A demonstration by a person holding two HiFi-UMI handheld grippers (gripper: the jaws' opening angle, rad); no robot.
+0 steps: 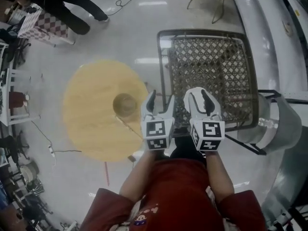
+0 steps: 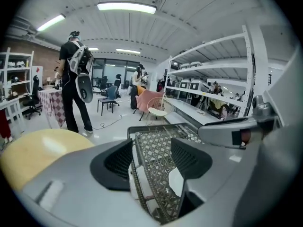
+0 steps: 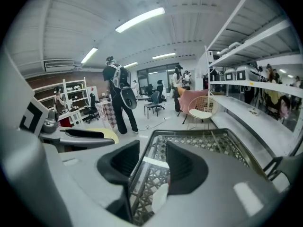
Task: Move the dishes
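Yellow table [image 1: 91, 109], bowl [image 1: 124, 104] in head view only

Yellow round table [image 1: 89, 93], black lattice table [image 1: 207, 71]

Red top [image 1: 185, 189]; white left gripper [image 1: 162, 99], right gripper [image 1: 198, 95]; black-and-white marker cubes [image 1: 159, 131].
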